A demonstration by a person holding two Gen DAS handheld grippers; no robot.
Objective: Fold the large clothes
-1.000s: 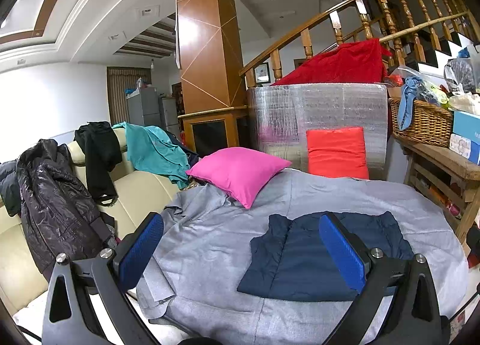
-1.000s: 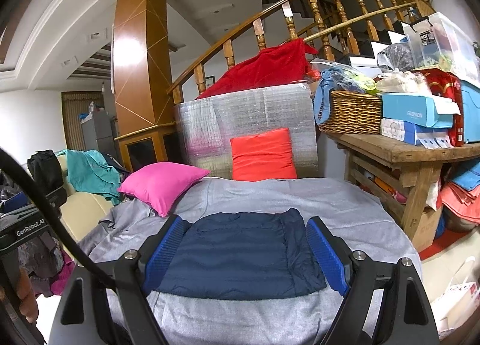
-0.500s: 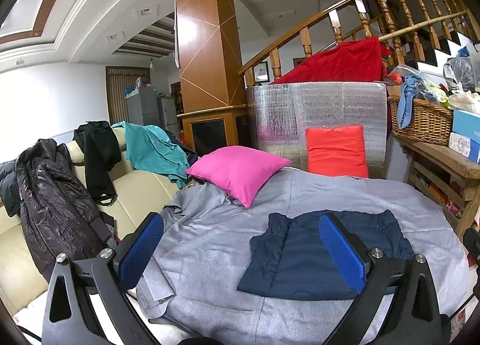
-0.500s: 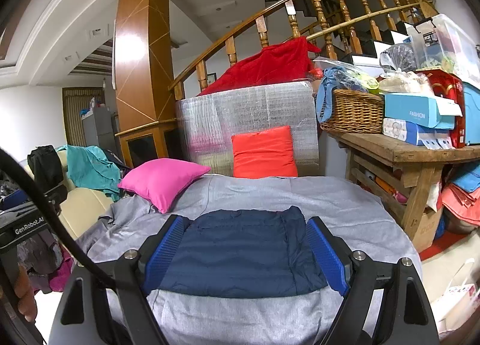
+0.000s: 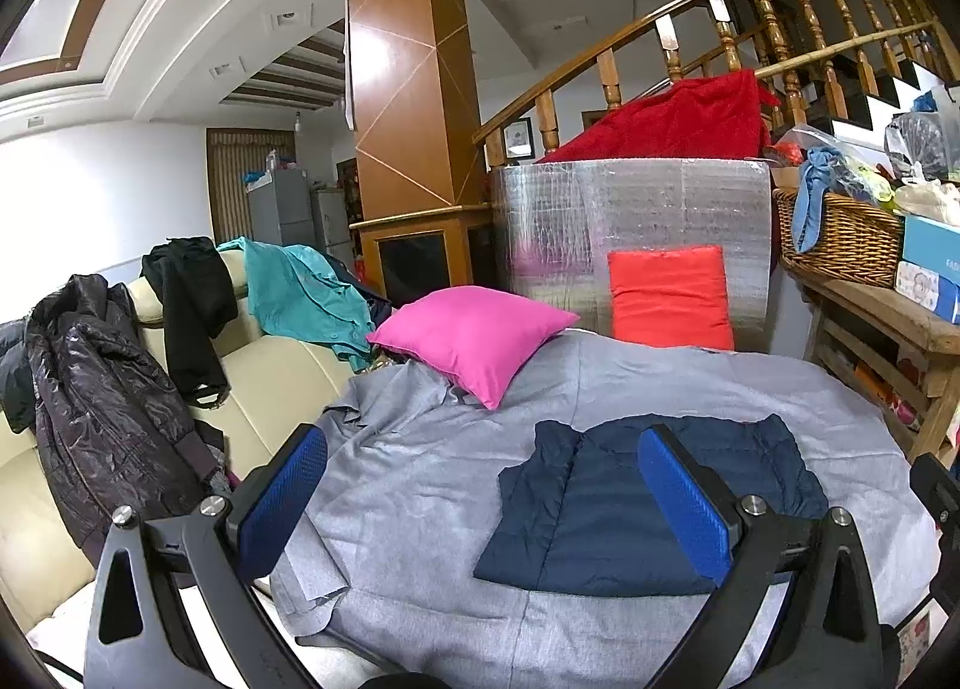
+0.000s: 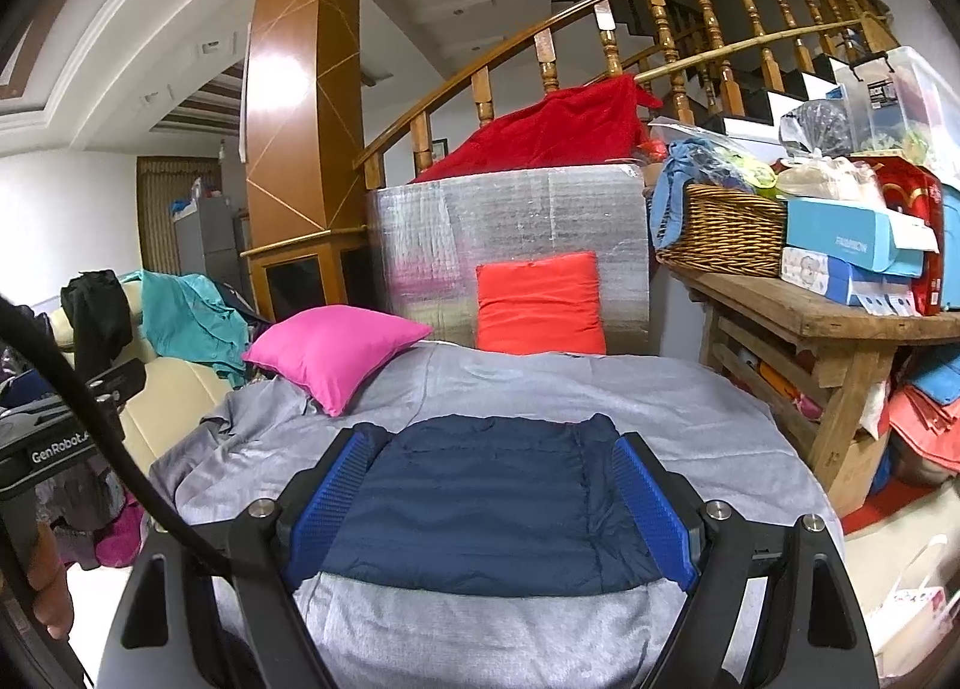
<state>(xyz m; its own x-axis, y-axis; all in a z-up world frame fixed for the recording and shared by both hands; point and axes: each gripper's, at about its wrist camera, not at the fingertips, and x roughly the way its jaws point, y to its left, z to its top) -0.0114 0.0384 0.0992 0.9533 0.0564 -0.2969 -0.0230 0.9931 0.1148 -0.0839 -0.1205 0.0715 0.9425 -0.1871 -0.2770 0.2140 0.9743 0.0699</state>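
Observation:
A navy quilted garment (image 5: 606, 515) (image 6: 489, 500) lies folded into a flat rectangle on the grey-covered table (image 5: 420, 485) (image 6: 540, 389). My left gripper (image 5: 480, 485) hangs open above the table's near left part, nothing between its blue pads (image 5: 681, 500); the garment sits behind its right finger. My right gripper (image 6: 489, 503) is open too, held above and in front of the garment, which shows between its wide-spread blue pads (image 6: 651, 506) without touching them. The left gripper's body (image 6: 54, 443) and a hand (image 6: 51, 593) appear at the right wrist view's left edge.
A pink cushion (image 5: 474, 338) and an orange cushion (image 5: 669, 299) rest at the table's far side. Jackets drape a cream sofa (image 5: 270, 377) on the left. A wooden bench (image 6: 828, 323) with a wicker basket (image 6: 720, 233) and boxes stands right.
The right wrist view has shifted and tilted slightly, so the garment appears a little lower between its fingers. The left gripper has stayed put.

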